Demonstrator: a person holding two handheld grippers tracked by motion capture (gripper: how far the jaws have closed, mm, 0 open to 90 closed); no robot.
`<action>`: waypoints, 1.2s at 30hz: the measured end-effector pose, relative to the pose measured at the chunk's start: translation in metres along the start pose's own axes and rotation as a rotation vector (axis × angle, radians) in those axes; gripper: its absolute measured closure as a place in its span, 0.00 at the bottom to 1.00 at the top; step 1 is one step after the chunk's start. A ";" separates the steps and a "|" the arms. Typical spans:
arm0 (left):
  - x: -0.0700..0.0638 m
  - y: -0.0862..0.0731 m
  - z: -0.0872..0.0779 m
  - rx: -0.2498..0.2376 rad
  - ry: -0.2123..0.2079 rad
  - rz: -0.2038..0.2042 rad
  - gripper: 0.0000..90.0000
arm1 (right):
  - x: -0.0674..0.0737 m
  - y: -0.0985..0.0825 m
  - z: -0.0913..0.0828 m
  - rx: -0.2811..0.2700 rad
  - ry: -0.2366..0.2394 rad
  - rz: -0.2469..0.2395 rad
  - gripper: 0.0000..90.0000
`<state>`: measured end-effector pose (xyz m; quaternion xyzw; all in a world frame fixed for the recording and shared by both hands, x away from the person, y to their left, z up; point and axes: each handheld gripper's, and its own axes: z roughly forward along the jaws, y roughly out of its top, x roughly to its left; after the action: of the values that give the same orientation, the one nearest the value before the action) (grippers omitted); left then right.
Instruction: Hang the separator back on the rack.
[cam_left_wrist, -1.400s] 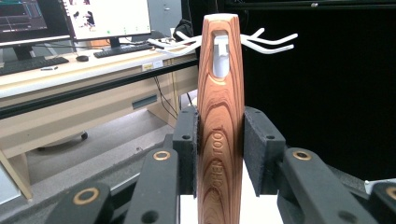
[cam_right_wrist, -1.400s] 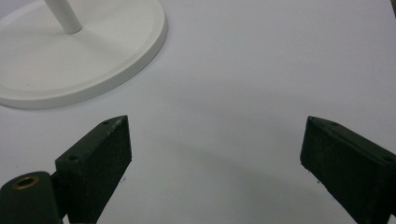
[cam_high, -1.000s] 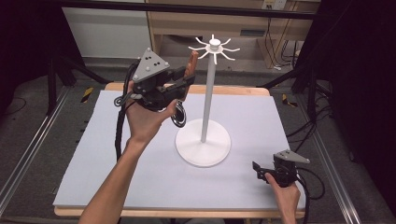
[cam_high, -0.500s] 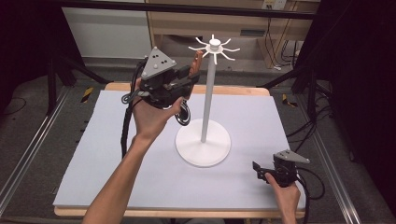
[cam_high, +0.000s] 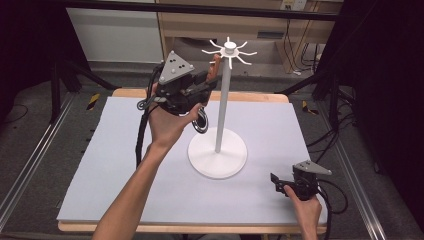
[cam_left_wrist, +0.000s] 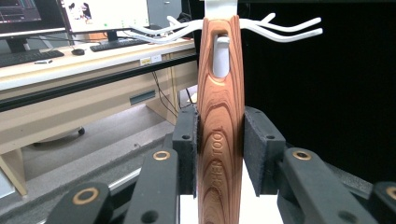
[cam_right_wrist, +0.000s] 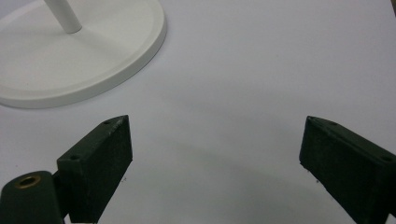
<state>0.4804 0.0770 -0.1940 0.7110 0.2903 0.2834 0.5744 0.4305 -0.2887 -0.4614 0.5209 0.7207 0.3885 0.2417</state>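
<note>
A pale sheet covers the counter (cam_high: 125, 165), with desks and monitors in the dim room behind it. A white hook stand (cam_high: 218, 150) rises at mid-frame in the high view, its curved prongs spreading near the top centre. The left gripper (cam_high: 202, 89), raised at upper left of centre, has its fingers (cam_left_wrist: 186, 149) closed on a wooden-handled kitchen tool (cam_left_wrist: 220, 135). The handle is held upright so that its hanging slot sits level with the prongs — in the left gripper view a white hook appears to sit within the slot, though whether it bears the weight is unclear. A metal ring hangs below the hand. The right gripper (cam_high: 278, 183) rests at lower right, fingers (cam_right_wrist: 95, 165) wide apart and empty above the sheet — out of the way, I judge.
</note>
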 end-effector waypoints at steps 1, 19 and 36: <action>0.000 -0.001 0.000 -0.001 0.000 -0.003 0.75 | 0.000 0.000 0.000 -0.001 0.000 0.000 0.11; 0.004 -0.008 0.003 -0.025 -0.022 -0.008 0.75 | 0.001 0.000 0.002 0.008 0.001 -0.007 0.11; 0.006 -0.009 -0.003 -0.039 -0.036 -0.004 0.66 | 0.001 0.000 0.002 0.008 0.002 -0.006 0.11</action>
<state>0.4819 0.0850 -0.2016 0.7039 0.2758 0.2751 0.5940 0.4316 -0.2872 -0.4629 0.5196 0.7239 0.3853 0.2400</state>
